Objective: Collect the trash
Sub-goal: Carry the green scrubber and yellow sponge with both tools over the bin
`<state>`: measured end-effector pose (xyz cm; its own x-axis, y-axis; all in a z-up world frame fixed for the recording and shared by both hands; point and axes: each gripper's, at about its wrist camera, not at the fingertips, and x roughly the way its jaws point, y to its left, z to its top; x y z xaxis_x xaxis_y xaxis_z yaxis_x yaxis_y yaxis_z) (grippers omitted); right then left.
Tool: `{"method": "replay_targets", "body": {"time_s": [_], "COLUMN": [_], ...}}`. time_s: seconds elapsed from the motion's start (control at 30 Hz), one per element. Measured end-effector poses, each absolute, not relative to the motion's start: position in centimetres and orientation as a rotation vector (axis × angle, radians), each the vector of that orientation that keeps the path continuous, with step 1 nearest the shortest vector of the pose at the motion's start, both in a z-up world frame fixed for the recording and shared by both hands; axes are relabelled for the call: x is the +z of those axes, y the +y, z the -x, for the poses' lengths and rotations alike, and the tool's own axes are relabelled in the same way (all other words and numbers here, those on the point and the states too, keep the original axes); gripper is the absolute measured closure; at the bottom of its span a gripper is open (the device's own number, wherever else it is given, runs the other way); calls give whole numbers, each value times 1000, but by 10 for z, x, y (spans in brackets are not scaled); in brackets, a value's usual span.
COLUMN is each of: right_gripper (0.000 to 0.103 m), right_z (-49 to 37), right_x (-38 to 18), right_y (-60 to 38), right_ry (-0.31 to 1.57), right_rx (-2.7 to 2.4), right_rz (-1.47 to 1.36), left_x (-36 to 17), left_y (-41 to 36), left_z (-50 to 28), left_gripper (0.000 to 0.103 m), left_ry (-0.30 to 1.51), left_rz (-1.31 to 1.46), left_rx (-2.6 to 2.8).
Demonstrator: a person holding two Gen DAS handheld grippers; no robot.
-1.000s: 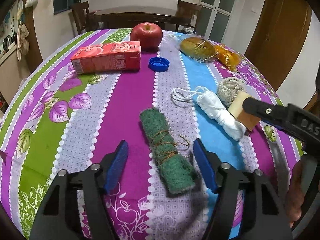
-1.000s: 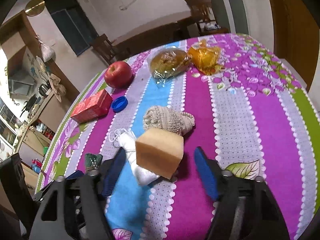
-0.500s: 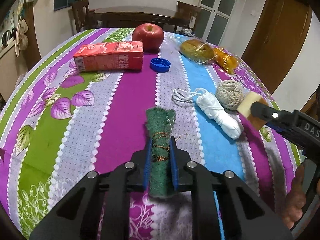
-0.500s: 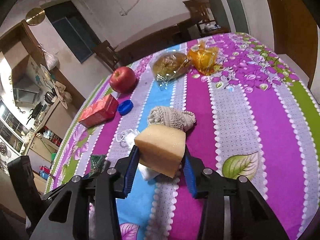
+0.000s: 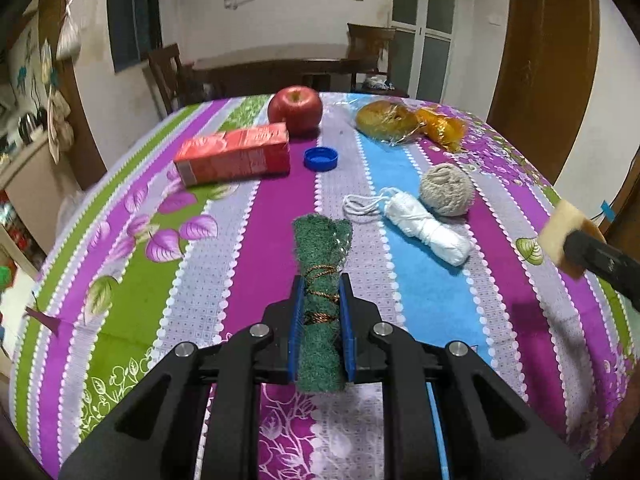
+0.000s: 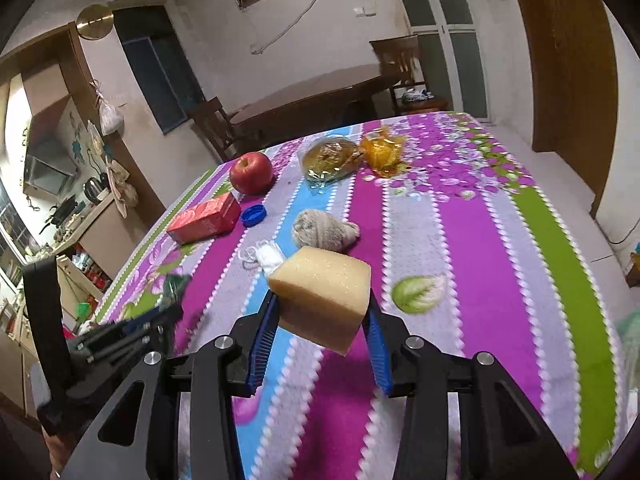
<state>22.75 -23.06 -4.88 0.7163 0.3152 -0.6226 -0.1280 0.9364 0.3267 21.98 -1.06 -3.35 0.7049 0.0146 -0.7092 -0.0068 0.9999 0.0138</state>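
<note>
A rolled green scouring pad bound with copper wire is pinched between the blue pads of my left gripper, lifted off the striped tablecloth. My right gripper is shut on a yellow sponge block, held above the cloth; the same yellow sponge block shows at the right edge of the left wrist view. In the right wrist view the left gripper and the green scouring pad appear at the lower left.
On the cloth lie a white cloth bundle, a beige string ball, a blue bottle cap, a red carton, a red apple, bagged bread and an orange wrapper. Wooden chairs and another table stand behind.
Both grippers closed, the left on the green pad, the right on the sponge. Both then lifted their loads off the cloth, and the right one moved to the right.
</note>
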Motion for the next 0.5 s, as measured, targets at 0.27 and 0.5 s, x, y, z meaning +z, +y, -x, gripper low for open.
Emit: {"method": "replay_targets", "body": {"time_s": [0.27, 0.5], "right_gripper": [60, 60], "right_z": [-190, -170], "right_x": [-54, -47], "right_y": [-265, -292], "right_ry": [731, 703], "right_rx": [189, 144], "right_rz": [-302, -311], "left_x": [-22, -12], "left_y": [-44, -75], "left_z": [-209, -202], "left_gripper": [88, 88], "left_ry": [732, 692], "left_rz": [-96, -152], "left_rx": [-12, -47]}}
